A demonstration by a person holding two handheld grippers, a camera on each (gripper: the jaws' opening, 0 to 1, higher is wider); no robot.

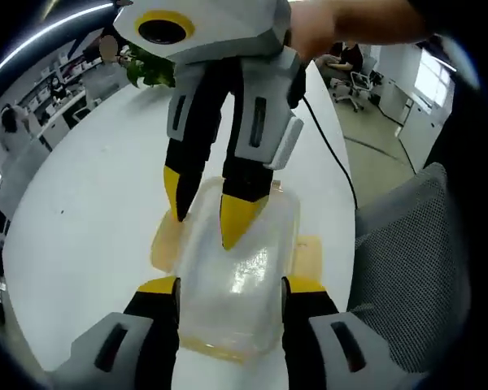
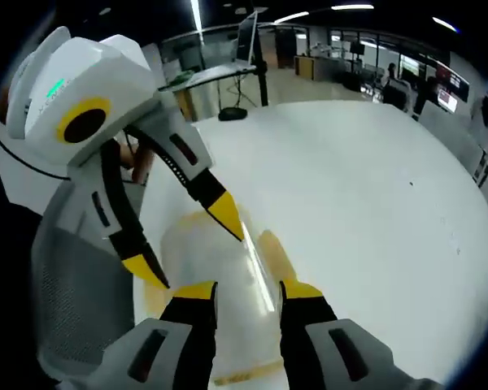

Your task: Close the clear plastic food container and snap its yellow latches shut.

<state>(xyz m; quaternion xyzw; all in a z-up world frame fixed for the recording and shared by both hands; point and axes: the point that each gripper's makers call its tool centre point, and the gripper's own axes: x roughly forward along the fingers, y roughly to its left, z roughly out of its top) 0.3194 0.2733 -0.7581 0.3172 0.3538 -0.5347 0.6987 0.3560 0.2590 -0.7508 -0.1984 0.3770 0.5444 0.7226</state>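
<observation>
A clear plastic food container (image 1: 236, 280) with its lid on lies on the white table (image 1: 89, 211). Pale yellow latches (image 1: 164, 244) stick out at its sides. My left gripper (image 1: 232, 286) straddles the near end of the box, a jaw against each long side. My right gripper (image 1: 203, 207) comes down from above; one yellow fingertip (image 1: 237, 221) rests on the lid and the other sits at the lid's left edge. In the right gripper view the container (image 2: 248, 280) lies between my right gripper (image 2: 249, 291) jaws, which stand apart. The left gripper (image 2: 187, 244) reaches in from the left.
A grey mesh chair (image 1: 419, 260) stands close at the table's edge, and its back (image 2: 73, 301) also appears beside the left gripper. A black cable (image 1: 335, 158) runs over the table. A green plant (image 1: 150, 71) stands at the far end. Office desks and seated people lie beyond.
</observation>
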